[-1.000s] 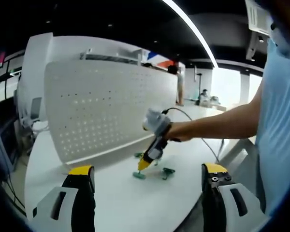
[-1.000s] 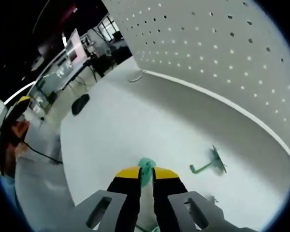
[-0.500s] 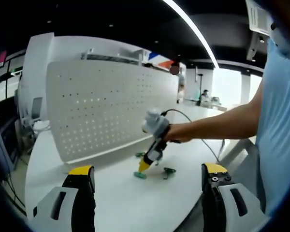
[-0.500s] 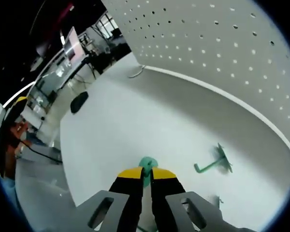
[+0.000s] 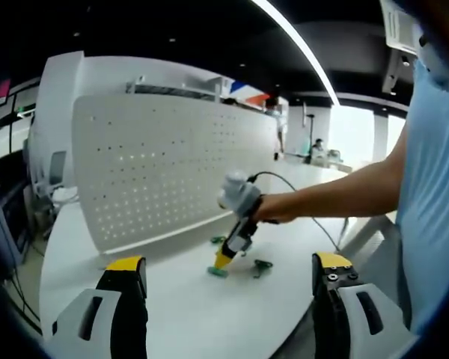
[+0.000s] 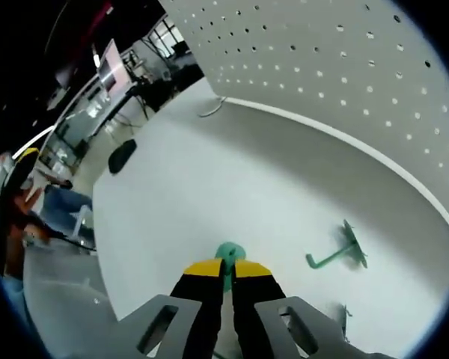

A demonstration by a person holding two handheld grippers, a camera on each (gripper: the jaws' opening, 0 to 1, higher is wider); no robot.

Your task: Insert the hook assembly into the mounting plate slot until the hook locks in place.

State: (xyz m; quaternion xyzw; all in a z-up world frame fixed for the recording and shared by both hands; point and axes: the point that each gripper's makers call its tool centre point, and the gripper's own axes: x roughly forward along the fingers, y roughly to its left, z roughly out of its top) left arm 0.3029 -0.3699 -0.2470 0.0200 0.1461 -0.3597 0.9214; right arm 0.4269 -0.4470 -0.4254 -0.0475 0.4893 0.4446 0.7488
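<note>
1. Left gripper view: the left gripper (image 5: 228, 280) hangs with jaws wide apart, holding nothing. Across the white table (image 5: 172, 314), the right gripper (image 5: 223, 259) pins a green hook (image 5: 217, 271) before the pegboard (image 5: 165, 168) (upright, along the far edge).
2. Right gripper view: jaws narrowed onto that hook; a second hook (image 6: 337, 253) lies apart, nearer the pegboard.

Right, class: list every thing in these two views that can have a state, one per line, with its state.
Right gripper: shut on a green hook, down at the table.
Held green hook: clamped between the jaws.
Second green hook: lying loose on the table, apart from the gripper.
Pegboard: upright on the table, no hook in it.
Left gripper: open, holding nothing.
Table: bearing the hooks and pegboard.
</note>
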